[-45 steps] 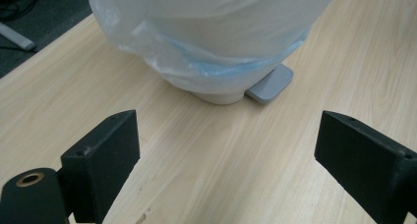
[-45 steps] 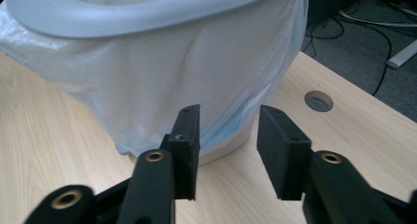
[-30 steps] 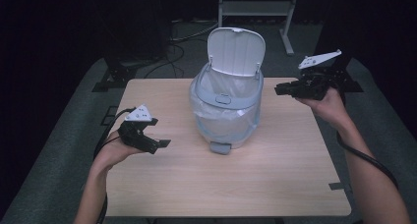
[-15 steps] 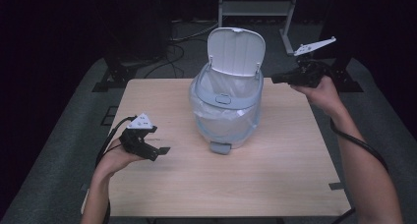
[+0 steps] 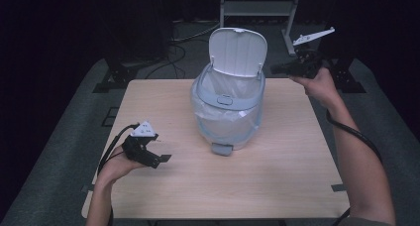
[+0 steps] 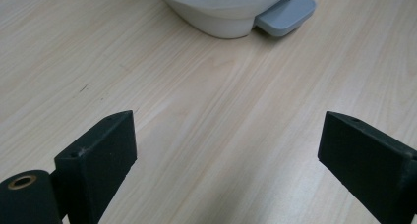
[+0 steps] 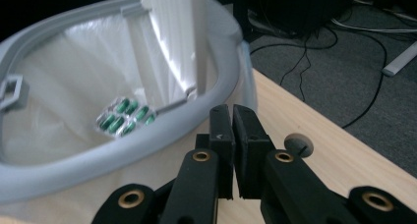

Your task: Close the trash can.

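Note:
A pale grey pedal bin [image 5: 225, 94] stands mid-table with its lid [image 5: 237, 52] tipped up and a clear liner inside. A blister pack of green capsules [image 7: 125, 118] lies in the liner. My right gripper [image 5: 275, 68] hovers beside the lid's right edge, at the bin's far right. Its jaws are shut with nothing between them, as the right gripper view [image 7: 232, 121] shows just outside the rim [image 7: 123, 150]. My left gripper [image 5: 161, 160] is low over the table's front left. Its jaws have just been opening and stand open and empty [image 6: 226, 150], facing the foot pedal [image 6: 285, 13].
The wooden table [image 5: 277, 176] has bare room in front of and beside the bin. A round cable hole [image 7: 298, 145] sits in the tabletop near the right gripper. Cables and metal stand legs [image 5: 257, 8] lie on the dark floor behind.
The right hand has moved away from me and up, level with the lid's right edge, and its jaws have closed. The left hand has sunk toward the tabletop.

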{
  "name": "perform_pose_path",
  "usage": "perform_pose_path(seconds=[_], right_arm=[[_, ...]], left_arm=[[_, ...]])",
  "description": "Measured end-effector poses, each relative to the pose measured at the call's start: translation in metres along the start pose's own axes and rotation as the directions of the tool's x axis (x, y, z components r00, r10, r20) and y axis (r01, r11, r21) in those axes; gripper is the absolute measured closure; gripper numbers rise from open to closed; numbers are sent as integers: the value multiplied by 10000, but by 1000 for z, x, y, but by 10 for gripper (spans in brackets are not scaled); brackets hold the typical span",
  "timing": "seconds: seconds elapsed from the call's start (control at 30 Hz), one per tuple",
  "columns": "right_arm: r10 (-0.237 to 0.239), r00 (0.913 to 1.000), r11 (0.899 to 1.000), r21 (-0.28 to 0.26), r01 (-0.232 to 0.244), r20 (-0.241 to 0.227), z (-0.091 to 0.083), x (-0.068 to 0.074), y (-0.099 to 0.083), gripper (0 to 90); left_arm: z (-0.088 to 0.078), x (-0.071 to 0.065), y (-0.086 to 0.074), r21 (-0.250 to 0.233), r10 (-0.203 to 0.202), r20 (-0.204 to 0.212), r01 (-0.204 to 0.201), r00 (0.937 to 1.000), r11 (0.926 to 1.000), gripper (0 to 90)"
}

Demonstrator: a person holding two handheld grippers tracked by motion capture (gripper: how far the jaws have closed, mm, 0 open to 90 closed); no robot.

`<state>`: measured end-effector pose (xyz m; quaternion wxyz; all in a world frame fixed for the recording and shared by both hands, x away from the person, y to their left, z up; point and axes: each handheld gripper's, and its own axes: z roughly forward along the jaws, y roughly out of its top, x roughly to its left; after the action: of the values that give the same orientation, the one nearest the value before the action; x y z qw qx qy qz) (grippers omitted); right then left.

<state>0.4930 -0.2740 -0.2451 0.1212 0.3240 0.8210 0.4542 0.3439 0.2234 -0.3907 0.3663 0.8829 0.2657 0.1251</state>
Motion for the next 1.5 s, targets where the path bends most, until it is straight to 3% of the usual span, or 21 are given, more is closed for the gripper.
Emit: perform_pose_path(seconds=[0.3, 0.6, 0.93, 1.3, 1.5], right_arm=[[82, 9997, 9999, -137, -85, -223, 10, -3, 19, 871], [-93, 9997, 9998, -184, 89, -246, 15, 0, 35, 871], [50, 9996, 9993, -377, -60, -269, 16, -6, 45, 871], [101, 9974, 9984, -552, -141, -719, 21, -4, 51, 894], [-95, 9922, 9983, -578, 23, -1247, 20, 9, 47, 897]], left_arm=[[0, -3, -1, -67, 162, 335, -160, 9993, 9998, 67], [-4, -1, -6, -40, 20, 290, -19, 9996, 10000, 67], [-5, 0, -6, -75, -46, 256, 48, 9997, 10000, 67], [-7, 2, -8, -100, -130, 233, 132, 9996, 9999, 67], [-4, 1, -8, -20, -47, 321, 48, 9995, 10000, 67]])
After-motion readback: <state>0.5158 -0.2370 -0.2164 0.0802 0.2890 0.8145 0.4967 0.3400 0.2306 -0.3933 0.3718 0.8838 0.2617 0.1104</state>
